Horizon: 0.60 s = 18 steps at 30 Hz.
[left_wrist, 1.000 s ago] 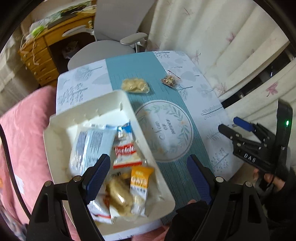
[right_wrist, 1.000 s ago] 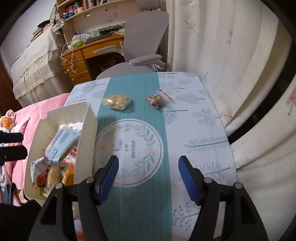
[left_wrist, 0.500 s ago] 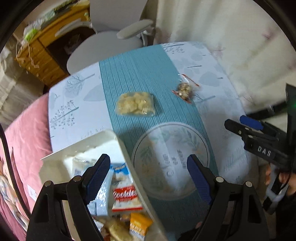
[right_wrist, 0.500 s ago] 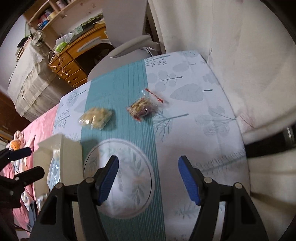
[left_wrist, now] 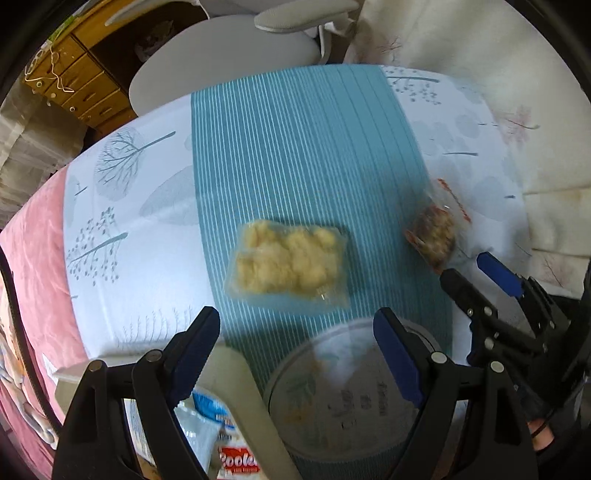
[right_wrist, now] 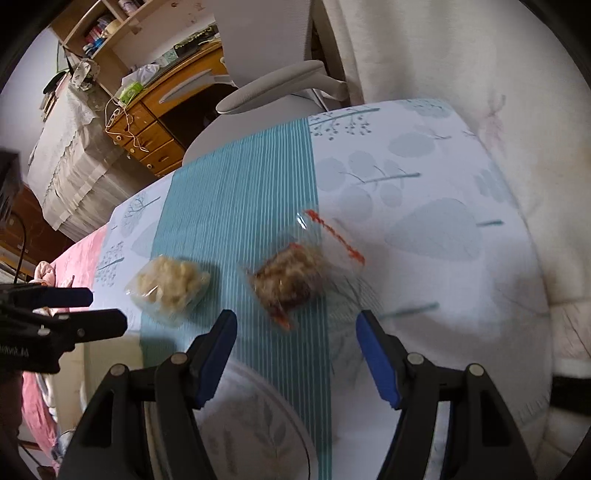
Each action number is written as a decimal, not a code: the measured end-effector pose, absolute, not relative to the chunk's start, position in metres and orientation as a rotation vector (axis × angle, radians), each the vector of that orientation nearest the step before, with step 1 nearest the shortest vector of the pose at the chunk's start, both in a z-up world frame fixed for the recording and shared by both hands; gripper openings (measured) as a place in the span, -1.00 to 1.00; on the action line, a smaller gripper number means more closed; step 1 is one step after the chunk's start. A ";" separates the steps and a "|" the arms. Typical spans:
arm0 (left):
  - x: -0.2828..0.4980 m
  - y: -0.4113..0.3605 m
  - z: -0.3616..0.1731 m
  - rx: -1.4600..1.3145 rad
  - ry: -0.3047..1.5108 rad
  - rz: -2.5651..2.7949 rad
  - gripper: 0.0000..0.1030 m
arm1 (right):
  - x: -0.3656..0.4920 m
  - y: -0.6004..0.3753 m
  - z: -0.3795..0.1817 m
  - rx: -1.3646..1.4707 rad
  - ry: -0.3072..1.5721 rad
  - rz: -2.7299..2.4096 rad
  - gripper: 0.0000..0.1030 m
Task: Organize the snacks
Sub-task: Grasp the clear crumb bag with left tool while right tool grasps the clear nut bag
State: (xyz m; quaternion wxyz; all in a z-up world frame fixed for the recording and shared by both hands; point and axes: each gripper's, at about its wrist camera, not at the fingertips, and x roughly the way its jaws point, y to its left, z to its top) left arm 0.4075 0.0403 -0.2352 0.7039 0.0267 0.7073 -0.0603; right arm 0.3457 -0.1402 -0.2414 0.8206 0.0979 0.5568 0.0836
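Hovering apart over the tablecloth (left_wrist: 288, 155), left gripper (left_wrist: 295, 354) and right gripper (right_wrist: 295, 350), both released, near two somewhat blurred snack bags (left_wrist: 288, 264).

A grey office chair (right_wrist: 266, 92) stands at the far end of the desk (right_wrist: 424, 229), which wears a white cloth printed with trees and leaves and a teal striped runner (left_wrist: 295, 147) down its middle. Behind the chair sits a wooden drawer unit (right_wrist: 147, 133) with a bookshelf (right_wrist: 110, 26) above. Cream curtains (right_wrist: 461, 66) hang along the right; pink bedding (left_wrist: 33, 258) lies left.
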 end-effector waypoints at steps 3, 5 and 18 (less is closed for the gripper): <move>0.415 0.040 -0.251 0.056 1.606 -0.131 0.64 | 0.352 -0.134 -0.253 0.200 1.172 0.187 0.31; 0.420 0.042 -0.262 0.043 1.629 -0.135 0.65 | 0.354 -0.131 -0.257 0.182 1.153 0.182 0.31; 0.437 0.043 -0.301 0.035 1.678 -0.096 0.80 | 0.362 -0.111 -0.272 0.038 1.061 0.196 0.32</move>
